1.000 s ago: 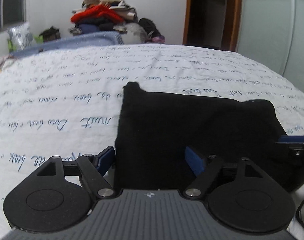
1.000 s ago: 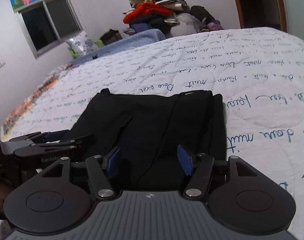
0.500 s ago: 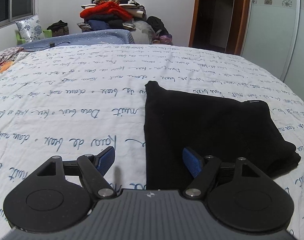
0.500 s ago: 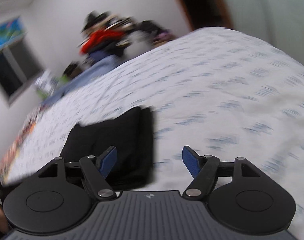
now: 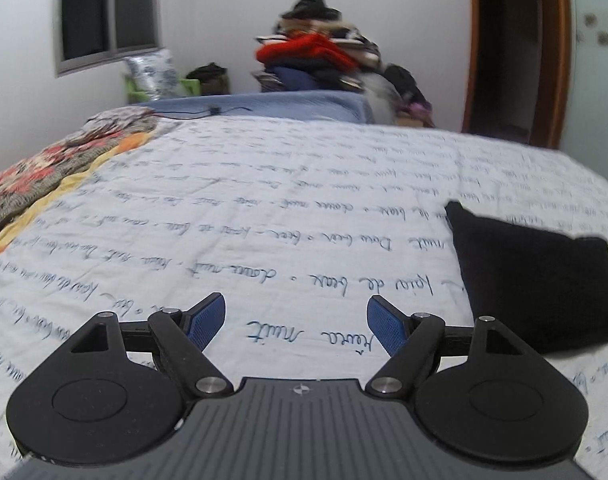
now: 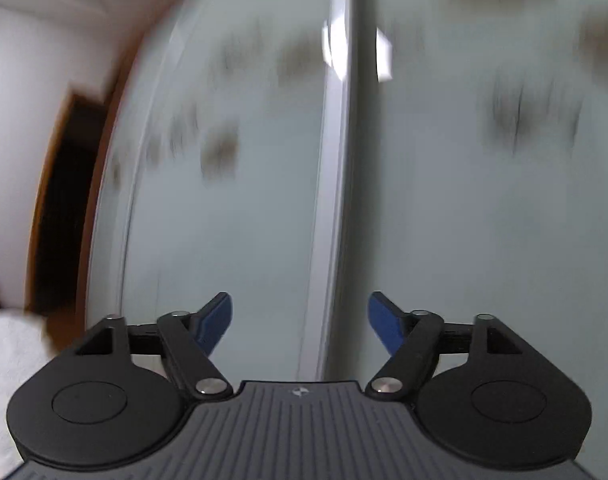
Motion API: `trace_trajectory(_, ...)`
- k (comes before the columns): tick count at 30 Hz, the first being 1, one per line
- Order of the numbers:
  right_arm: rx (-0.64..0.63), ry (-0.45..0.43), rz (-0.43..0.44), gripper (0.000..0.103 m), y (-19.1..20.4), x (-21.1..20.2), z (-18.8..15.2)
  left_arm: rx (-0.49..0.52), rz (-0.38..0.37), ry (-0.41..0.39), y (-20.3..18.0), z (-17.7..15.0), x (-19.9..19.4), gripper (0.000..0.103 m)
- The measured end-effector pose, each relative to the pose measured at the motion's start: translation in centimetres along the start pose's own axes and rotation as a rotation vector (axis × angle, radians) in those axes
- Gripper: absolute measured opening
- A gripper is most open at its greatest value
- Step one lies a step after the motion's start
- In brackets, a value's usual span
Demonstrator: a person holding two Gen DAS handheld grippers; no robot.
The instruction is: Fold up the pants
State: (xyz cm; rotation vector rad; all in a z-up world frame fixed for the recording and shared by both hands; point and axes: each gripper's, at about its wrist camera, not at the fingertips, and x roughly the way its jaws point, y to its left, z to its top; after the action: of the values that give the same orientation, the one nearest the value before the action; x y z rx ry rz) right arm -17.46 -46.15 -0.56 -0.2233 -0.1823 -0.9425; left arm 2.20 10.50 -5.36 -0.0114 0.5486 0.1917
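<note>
- Closest to me, my left gripper [image 5: 296, 316] hangs over the bed with its blue pads spread wide and nothing between them; only bare quilt shows in the gap.
- My right gripper [image 6: 300, 316] has its jaws wide too. They have just been opening further, and nothing is caught in them. It points up and away at the pale frosted wardrobe doors [image 6: 443, 200], with only a corner of the quilt low on its left edge, so the pants are out of its sight.
- Under the left gripper lies the white quilted bedspread printed with blue handwriting [image 5: 264, 208].
- The black fabric pants, folded into a compact squarish bundle [image 5: 535, 280], rest flat on that bedspread, ahead and off to the right of my left gripper, near but not touching it. The bundle's sides look nearly equal; if anything it runs slightly longer away from me.
- I judge the folding itself done. Any further touch, such as squaring the bundle, turns on it lying rightward of the left gripper. That gripper faces the bed and seems the readier one, since the right would first have to swing back down.
- Further off, a flowered blanket [image 5: 36, 172] lies at the bed's left edge.
- Farthest, a heap of mixed clothes with a red garment on top [image 5: 319, 56] stands against the wall.
</note>
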Motion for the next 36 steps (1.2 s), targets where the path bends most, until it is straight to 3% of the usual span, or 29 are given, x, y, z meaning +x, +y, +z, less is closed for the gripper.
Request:
trace_trajectory(3, -0.049, -0.002, 0.357, 0.100, 6.7, -3.3, -0.2, -0.010, -0.058, 0.001, -1.7, -0.5, -1.1, 0.080)
trace_trajectory(7, -0.096, 0.238, 0.891, 0.100, 18.1, -9.2, -2.6, 0.019, -0.171, 0.027, -5.9, -2.6, -1.9, 0.081)
trace_trajectory(9, -0.100, 0.343, 1.090, 0.100, 21.8, -12.3, -3.7, 0.043, -0.213, 0.049, -7.8, -3.9, -2.2, 0.081)
trace_trajectory(11, -0.069, 0.424, 1.193, 0.100, 23.7, -14.1, -4.3, 0.059, -0.235, 0.063, -9.0, -5.1, -2.7, 0.081)
trace_trajectory(16, -0.008, 0.754, 1.203, 0.100, 25.6, -14.1, -6.2, 0.042, -0.236, 0.137, -9.9, -7.5, -2.6, 0.081)
trace_trajectory(21, -0.015, 0.926, 1.073, 0.100, 25.8, -15.0, -8.0, 0.036, -0.230, 0.160, -10.4, -9.1, -3.9, 0.082)
trace_trajectory(27, -0.131, 0.934, 1.010, 0.102, 26.1, -17.0, -8.2, 0.046, -0.239, 0.192, -11.0, -9.6, -4.2, 0.091)
trace_trajectory(32, -0.119, 0.961, 0.989, 0.103, 26.7, -16.9, -8.8, 0.044, -0.241, 0.228, -11.0, -10.3, -3.9, 0.103)
trace_trajectory(36, -0.133, 0.945, 1.001, 0.103, 26.6, -17.0, -8.9, 0.079, -0.251, 0.223, -10.9, -10.7, -3.9, 0.103)
